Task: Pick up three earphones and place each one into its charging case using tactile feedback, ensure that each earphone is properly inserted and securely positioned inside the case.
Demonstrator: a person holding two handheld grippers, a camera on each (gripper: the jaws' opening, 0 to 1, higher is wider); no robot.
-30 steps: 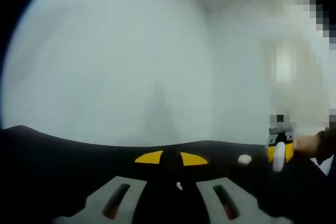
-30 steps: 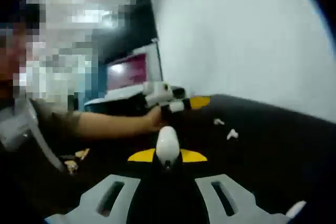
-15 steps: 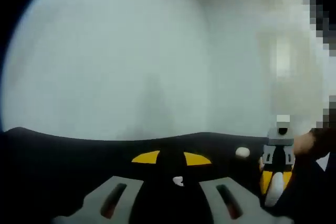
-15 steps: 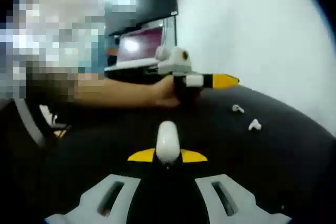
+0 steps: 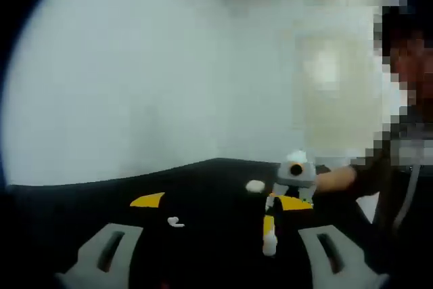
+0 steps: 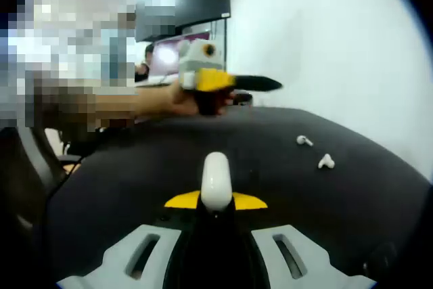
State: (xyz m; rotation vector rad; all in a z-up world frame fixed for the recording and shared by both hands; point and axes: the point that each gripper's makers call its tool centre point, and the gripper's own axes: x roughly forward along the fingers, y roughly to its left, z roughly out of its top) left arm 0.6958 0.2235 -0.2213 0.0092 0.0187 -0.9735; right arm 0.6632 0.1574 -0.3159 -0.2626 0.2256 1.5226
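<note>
Moved: my left hand-held gripper (image 6: 260,84) has swung up, jaws wider.
Right hand-held gripper (image 6: 216,202): clenched on an earphone (image 6: 216,181).
Table (image 6: 270,140): two earphones (image 6: 304,141) (image 6: 326,162) lying apart.

Both views are soft with blur. In the right gripper view the lower part of the white charging case (image 6: 216,181) is hidden between the right gripper's (image 6: 216,202) fingers. Two earphones (image 6: 304,141) (image 6: 326,162) on the black surface (image 6: 352,194) are too small to make out in detail.
</note>
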